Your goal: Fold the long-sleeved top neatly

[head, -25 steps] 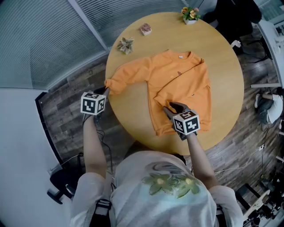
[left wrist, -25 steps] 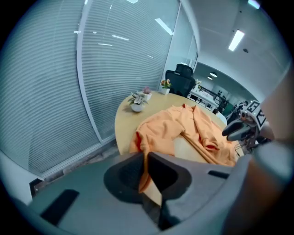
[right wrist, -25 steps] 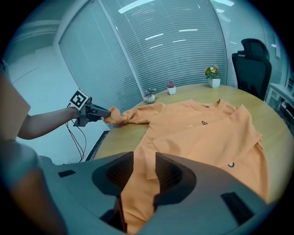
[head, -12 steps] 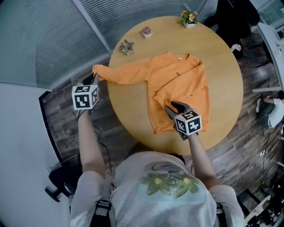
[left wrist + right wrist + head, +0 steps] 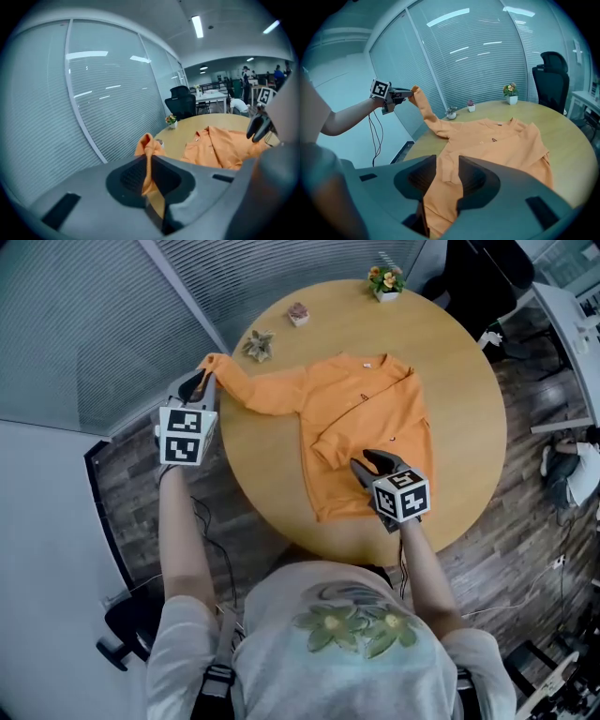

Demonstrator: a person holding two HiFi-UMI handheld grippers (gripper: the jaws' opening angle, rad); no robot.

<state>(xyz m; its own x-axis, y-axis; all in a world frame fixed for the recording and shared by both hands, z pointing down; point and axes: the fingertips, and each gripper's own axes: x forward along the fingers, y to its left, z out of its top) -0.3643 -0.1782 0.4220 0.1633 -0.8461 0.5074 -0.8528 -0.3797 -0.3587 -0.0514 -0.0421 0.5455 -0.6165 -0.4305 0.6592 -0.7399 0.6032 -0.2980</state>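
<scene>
An orange long-sleeved top [image 5: 370, 399] lies front-up on the round wooden table [image 5: 469, 381]. Its right sleeve is folded across the body, with the cuff [image 5: 321, 444] near the hem. My left gripper [image 5: 202, 382] is shut on the left sleeve's cuff [image 5: 214, 362] and holds it raised past the table's left edge, so the sleeve [image 5: 267, 390] is stretched out. In the left gripper view the cuff [image 5: 149, 176] is pinched between the jaws. My right gripper [image 5: 364, 463] hovers open over the top's lower part. The folded sleeve [image 5: 445, 164] shows through its gap, untouched.
A flower pot [image 5: 384, 279], a small pot [image 5: 298, 313] and a succulent [image 5: 258, 343] stand along the table's far rim. A glass wall with blinds [image 5: 112, 315] runs close behind my left gripper. A black office chair [image 5: 553, 75] stands at the far right.
My left gripper has risen and swung outward to the upper left with the cuff, pulling the bunched sleeve out straight. My right gripper has lifted a little above the top.
</scene>
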